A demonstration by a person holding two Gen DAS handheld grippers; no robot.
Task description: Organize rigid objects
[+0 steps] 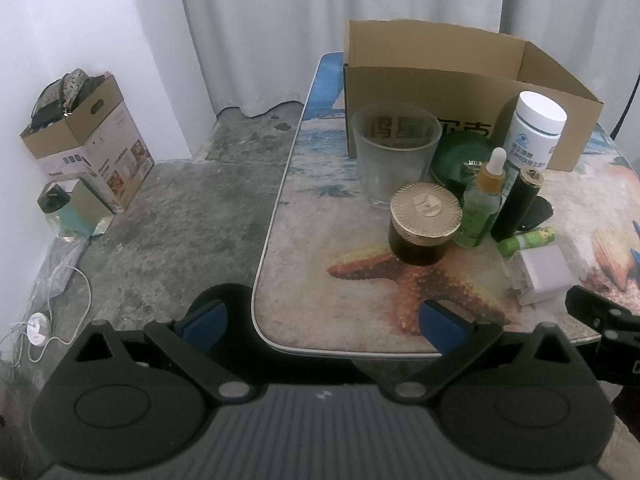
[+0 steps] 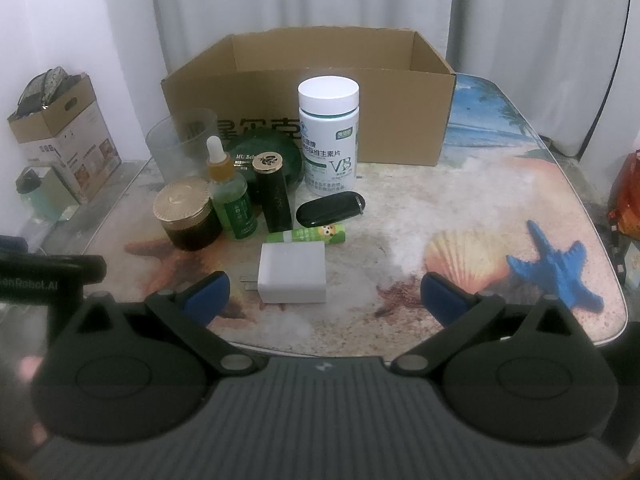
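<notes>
An open cardboard box (image 2: 308, 80) stands at the back of the table. In front of it are a glass cup (image 2: 180, 142), a green round tin (image 2: 264, 156), a white vitamin bottle (image 2: 328, 140), a gold-lidded dark jar (image 2: 188, 216), a green dropper bottle (image 2: 230, 196), a dark tube (image 2: 274, 196), a black key fob (image 2: 330, 210), a green lip balm (image 2: 306, 235) and a white charger (image 2: 291, 272). My right gripper (image 2: 325, 298) is open just in front of the charger. My left gripper (image 1: 324, 326) is open at the table's front left corner, empty.
The table (image 2: 460, 208) has a beach print with starfish and shells. On the floor at left stand a printed carton (image 1: 88, 140) full of items, a small bottle (image 1: 56, 210) and a white cable (image 1: 40, 324). Curtains hang behind.
</notes>
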